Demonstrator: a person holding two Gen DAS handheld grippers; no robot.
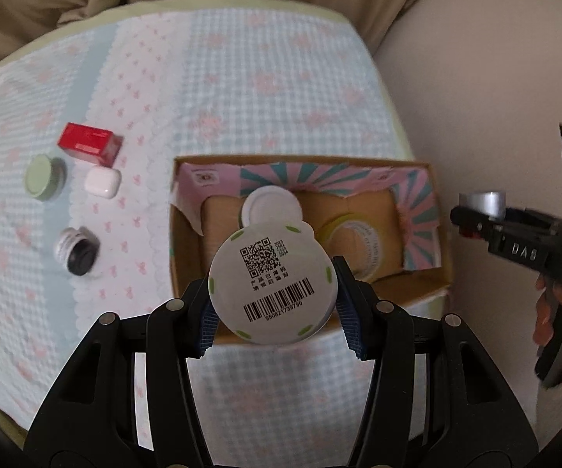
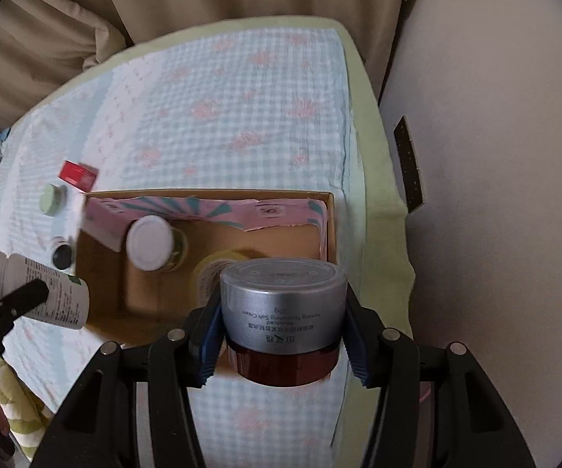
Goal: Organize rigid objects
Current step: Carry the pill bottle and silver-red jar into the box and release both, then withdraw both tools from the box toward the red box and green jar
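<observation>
My left gripper (image 1: 277, 308) is shut on a white pill bottle (image 1: 273, 284), its barcoded base facing the camera, held above the near edge of an open cardboard box (image 1: 187, 257). The bottle also shows in the right wrist view (image 2: 47, 292). My right gripper (image 2: 281, 331) is shut on a silver-lidded cream jar (image 2: 285, 308) with a dark red base, held above the box's (image 2: 331, 230) near right corner. Inside the box stand a white-lidded jar (image 1: 269, 204) and a yellow-rimmed jar (image 1: 359, 241).
On the checked cloth left of the box lie a red carton (image 1: 90, 143), a green-lidded jar (image 1: 43, 177), a white earbud case (image 1: 102, 182) and a small black-capped jar (image 1: 77, 251). Beige curtain behind; a pale wall to the right.
</observation>
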